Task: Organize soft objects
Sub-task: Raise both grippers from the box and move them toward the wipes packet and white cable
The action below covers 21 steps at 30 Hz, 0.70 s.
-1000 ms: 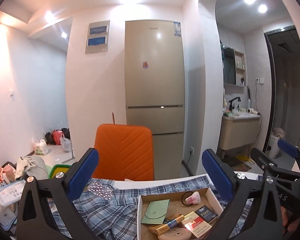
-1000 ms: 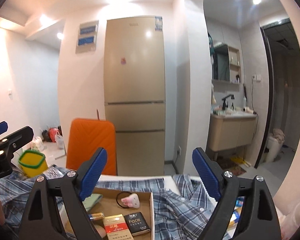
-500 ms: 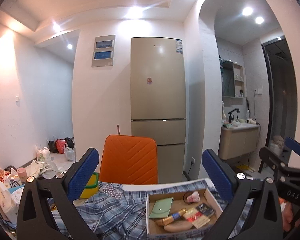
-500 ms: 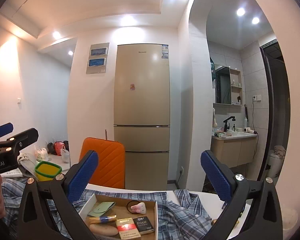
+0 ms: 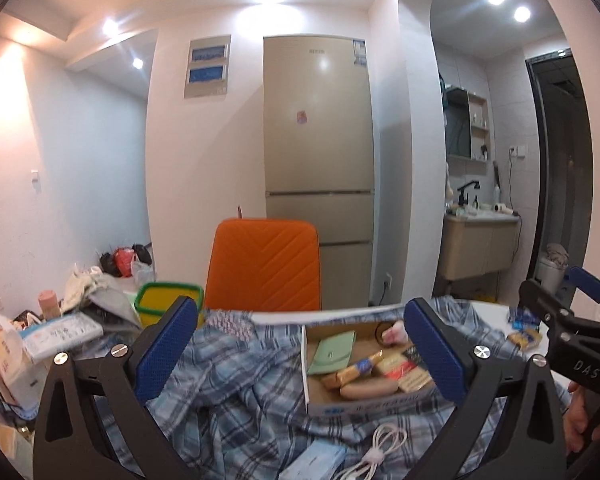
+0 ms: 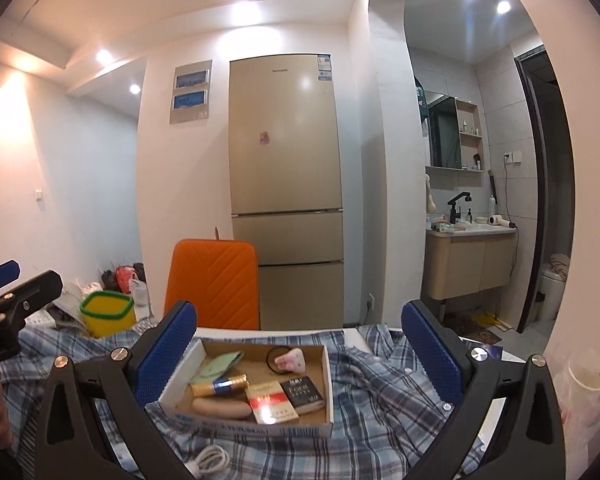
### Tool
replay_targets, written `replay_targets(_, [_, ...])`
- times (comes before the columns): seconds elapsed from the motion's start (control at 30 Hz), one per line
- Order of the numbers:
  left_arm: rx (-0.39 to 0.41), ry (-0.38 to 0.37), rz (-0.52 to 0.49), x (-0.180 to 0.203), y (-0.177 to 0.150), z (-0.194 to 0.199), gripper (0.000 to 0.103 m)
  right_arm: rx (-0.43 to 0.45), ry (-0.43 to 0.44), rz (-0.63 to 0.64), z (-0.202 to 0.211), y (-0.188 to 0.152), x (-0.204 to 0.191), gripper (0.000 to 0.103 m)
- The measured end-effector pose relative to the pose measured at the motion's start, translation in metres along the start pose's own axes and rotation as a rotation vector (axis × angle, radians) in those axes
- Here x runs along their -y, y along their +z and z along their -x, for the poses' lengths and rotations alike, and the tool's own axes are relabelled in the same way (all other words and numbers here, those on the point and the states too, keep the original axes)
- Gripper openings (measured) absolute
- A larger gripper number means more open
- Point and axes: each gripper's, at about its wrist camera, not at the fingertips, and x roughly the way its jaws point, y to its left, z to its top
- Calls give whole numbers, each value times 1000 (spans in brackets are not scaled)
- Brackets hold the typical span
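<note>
Shirt (image 6: 364,396): a soft blue-and-white plaid fabric, crumpled into folds, spread across the white tabletop (image 5: 496,312) and lying under the other items. Small white buttons show along one edge in the right wrist view.

Chair (image 6: 214,284): an orange padded back with stitched chevron quilting, standing behind the tabletop.

Box (image 6: 320,428): a shallow open cardboard tray with white outer walls, resting on the shirt. It holds a pale green wallet (image 6: 216,362) of smooth material, a cylindrical wrapped roll in gold and blue (image 6: 220,384), a rounded tan oblong (image 6: 220,408), two flat rectangular packs, one red and white, one dark, and a black hair tie with a pink charm (image 6: 290,360).

Tub (image 6: 107,314): yellow plastic, square with rounded corners, green rim, beside the shirt.

Cable (image 5: 380,446): white, coiled, lying on the shirt near the box.

Left claw (image 5: 300,350): blue textured pads, jaws wide, nothing between them.

Right claw (image 6: 298,354): same pads, jaws wide, empty.
</note>
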Motion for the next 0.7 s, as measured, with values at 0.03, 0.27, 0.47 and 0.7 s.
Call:
replay_targets(0.03, [-18, -5, 5, 0, -5, -2, 103, -7, 2, -4, -2, -3, -1, 103])
replay_targets(0.27, [-89, -10, 34, -4, -32, -15, 103, -55, -3, 43, -9, -30, -13, 103])
replay_targets(0.47, [-140, -9, 39, -7, -54, -29, 103, -111, 5, 65, -18, -53, -18, 103])
replay_targets(0.7, [-182, -14, 45, -8, -76, -40, 103, -131, -34, 60, -23, -72, -15, 103])
